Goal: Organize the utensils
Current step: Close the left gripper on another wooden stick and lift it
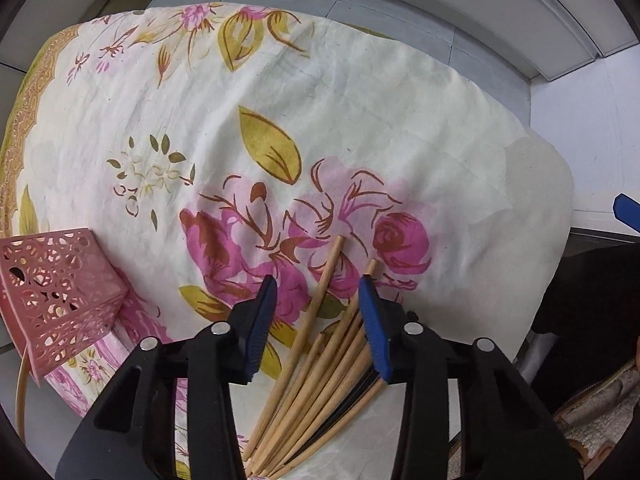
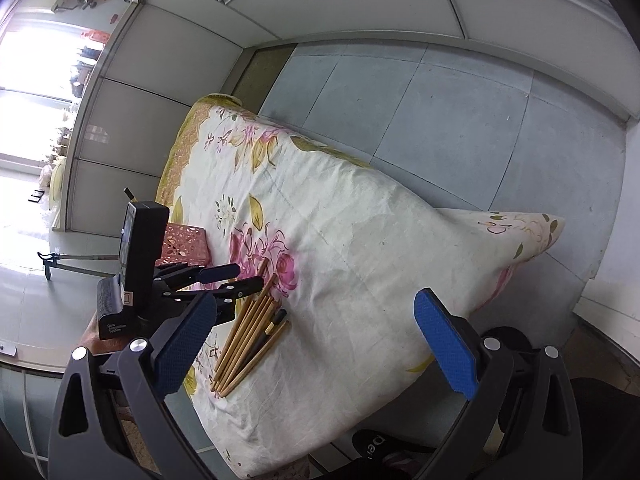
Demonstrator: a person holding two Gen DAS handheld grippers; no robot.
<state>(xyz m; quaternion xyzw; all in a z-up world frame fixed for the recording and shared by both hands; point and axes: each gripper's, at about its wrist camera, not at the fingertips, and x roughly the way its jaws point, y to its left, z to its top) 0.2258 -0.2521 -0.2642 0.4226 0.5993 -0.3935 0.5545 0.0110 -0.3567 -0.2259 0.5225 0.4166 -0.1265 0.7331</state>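
Chopsticks [image 2: 250, 342] near cloth's [image 2: 360, 240] front edge, open cloth beyond

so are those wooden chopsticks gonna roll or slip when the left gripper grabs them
Probably some. The chopsticks look round, smooth and thin, so they may roll or fan apart. The soft wrinkled cloth should slow rolling. The left gripper straddles several, so one may slip free.

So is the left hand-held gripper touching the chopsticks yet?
Cannot tell. In the left wrist view the left hand-held gripper straddles the chopsticks, its right pad overlapping them, but neither view shows contact or a gap plainly.
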